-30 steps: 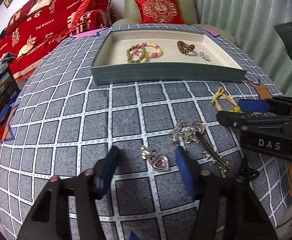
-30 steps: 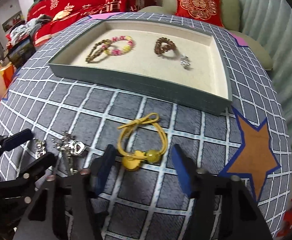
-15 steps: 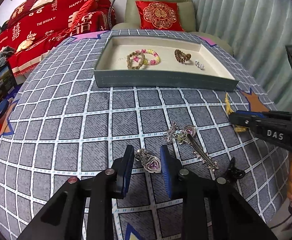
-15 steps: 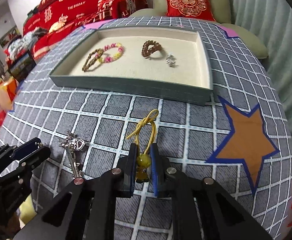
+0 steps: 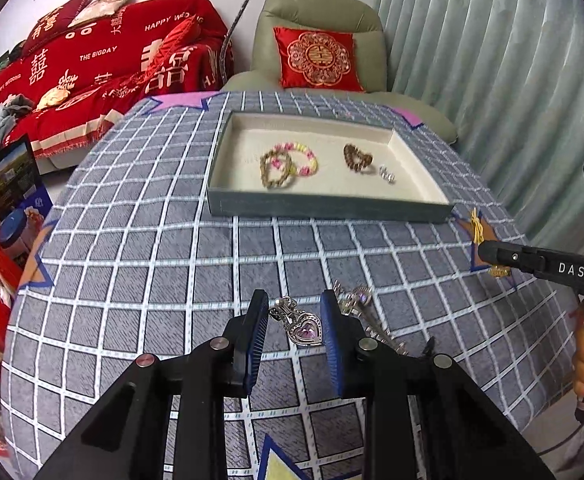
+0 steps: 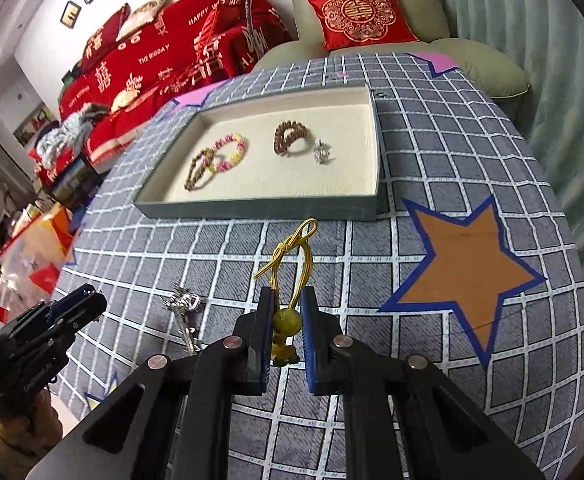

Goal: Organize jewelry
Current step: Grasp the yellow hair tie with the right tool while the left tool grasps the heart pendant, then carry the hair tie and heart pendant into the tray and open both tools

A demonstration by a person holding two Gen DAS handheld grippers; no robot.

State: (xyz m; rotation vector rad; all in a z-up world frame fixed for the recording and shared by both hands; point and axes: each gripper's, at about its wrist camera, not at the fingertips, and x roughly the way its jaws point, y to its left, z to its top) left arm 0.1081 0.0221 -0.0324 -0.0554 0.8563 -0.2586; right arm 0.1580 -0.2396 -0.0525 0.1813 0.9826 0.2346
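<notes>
Checked bench (image 5: pixel 131 264) in a living room, tray (image 5: pixel 324 208) at its far side. Left gripper (image 5: pixel 294 326) narrowed around heart pendant (image 5: pixel 307 328), contact unclear; right gripper (image 6: pixel 287 320) clamped on yellow bead cord (image 6: pixel 287 280), lifted. Carrying step; next, reach over tray rim and release.

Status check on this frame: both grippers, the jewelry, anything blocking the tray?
Left gripper shut on heart pendant. Right gripper shut on yellow cord bracelet, lifted. Tray ahead, path open.
</notes>
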